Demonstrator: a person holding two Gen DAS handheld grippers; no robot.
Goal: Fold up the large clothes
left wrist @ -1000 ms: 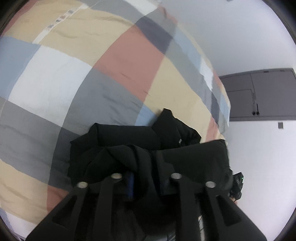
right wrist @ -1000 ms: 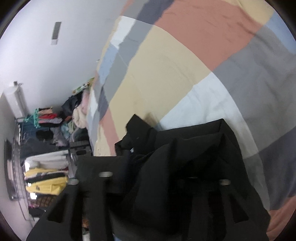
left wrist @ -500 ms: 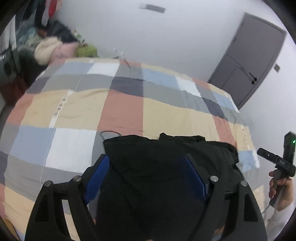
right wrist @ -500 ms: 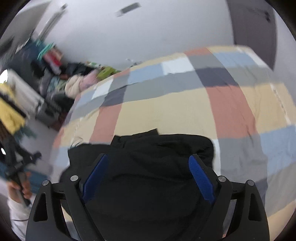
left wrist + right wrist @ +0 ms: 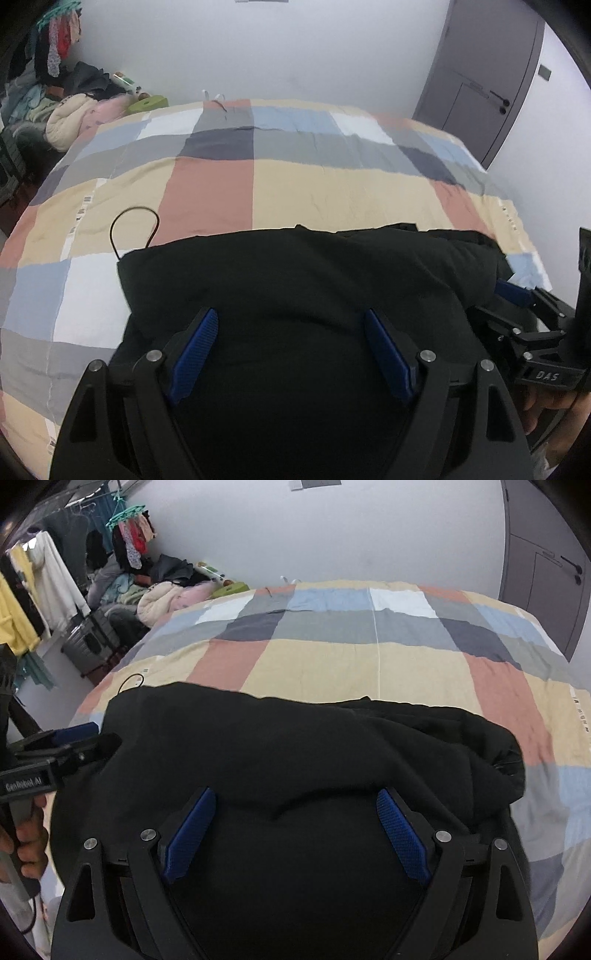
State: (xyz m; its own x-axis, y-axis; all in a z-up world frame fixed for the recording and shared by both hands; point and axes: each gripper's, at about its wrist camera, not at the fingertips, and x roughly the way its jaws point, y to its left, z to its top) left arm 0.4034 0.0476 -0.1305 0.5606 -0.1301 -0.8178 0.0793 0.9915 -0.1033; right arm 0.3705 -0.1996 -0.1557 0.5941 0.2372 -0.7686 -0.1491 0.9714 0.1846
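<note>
Garment (black) lies bunched into a compact bundle on the patchwork bedcover, at its near edge. Left gripper and right gripper hover above it, jaws spread, holding nothing. Judged: folding mostly done; final squaring and flattening left.
</note>
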